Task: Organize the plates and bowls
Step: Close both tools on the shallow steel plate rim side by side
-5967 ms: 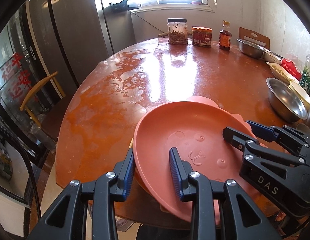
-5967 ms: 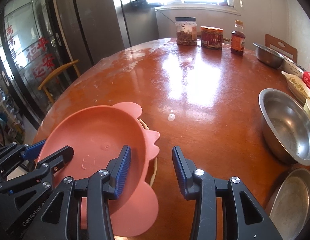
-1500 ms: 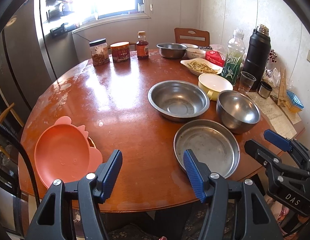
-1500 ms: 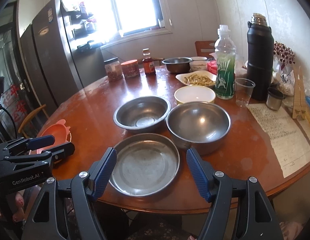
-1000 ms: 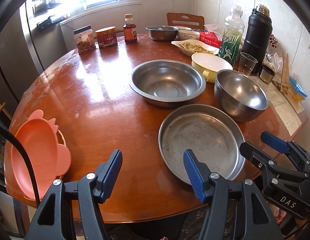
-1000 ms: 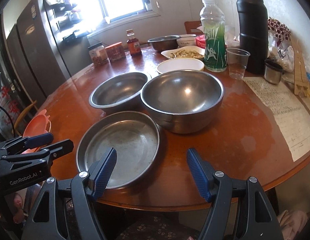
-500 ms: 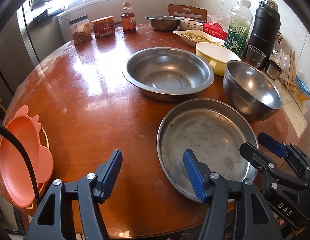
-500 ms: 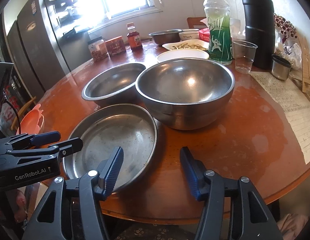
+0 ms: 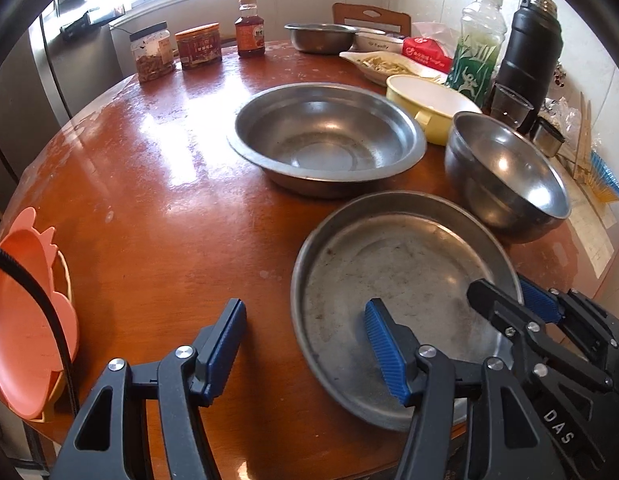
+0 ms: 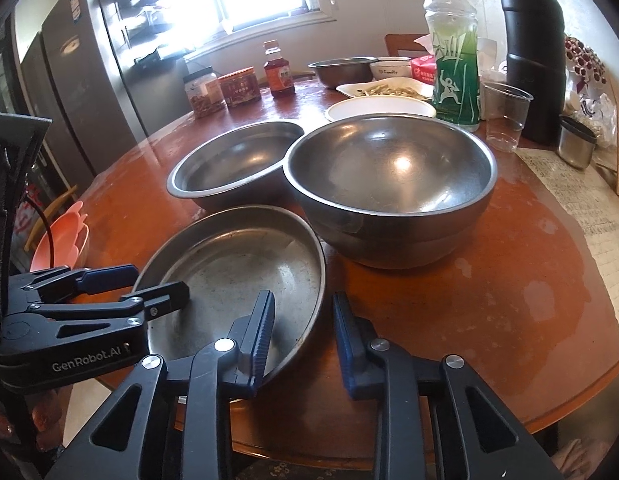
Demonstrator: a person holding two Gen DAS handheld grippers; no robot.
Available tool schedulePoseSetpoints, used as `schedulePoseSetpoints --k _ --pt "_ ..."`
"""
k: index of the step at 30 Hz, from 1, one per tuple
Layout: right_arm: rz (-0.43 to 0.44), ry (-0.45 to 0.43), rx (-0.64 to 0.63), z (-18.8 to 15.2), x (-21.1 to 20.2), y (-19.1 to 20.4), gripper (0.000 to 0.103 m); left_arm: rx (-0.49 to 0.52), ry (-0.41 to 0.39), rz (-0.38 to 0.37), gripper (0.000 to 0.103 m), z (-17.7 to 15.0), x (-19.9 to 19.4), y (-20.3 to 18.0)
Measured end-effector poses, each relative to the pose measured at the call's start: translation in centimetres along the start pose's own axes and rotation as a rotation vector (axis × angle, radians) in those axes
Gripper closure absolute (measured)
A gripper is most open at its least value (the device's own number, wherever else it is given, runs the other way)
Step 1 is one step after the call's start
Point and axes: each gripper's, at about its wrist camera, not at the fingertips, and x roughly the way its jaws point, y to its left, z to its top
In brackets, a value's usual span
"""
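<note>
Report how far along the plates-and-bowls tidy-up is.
Done: the pink plate sits stacked at the table edge. In hand: both grippers straddle the flat steel pan's rim, right gripper closing, left gripper closing too. Left: the wide steel bowl and deep steel bowl.

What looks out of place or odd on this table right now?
The pink plate sits at the table's left edge, partly overhanging it, away from the steel dishes. The flat steel pan near the front edge has a stained, speckled bottom. Nothing looks spilled or tipped.
</note>
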Motion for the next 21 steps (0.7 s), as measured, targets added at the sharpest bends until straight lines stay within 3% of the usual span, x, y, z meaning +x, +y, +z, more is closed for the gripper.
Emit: schedulePoseSetpoints --k 2,6,21 --pt "0.004 0.000 0.001 0.0 0.1 0.2 0.074 0.000 -0.008 0.002 0.050 -0.1 -0.1 -0.2" --pt "-0.002 0.007 -0.006 0.0 0.2 0.9 0.074 0.024 -0.017 0.007 0.053 -0.3 -0.4 -1.0" --pt "0.047 0.007 -0.015 0.3 -0.1 3.5 0.074 -0.030 -0.063 0.026 0.053 -0.6 -2.8 1.5"
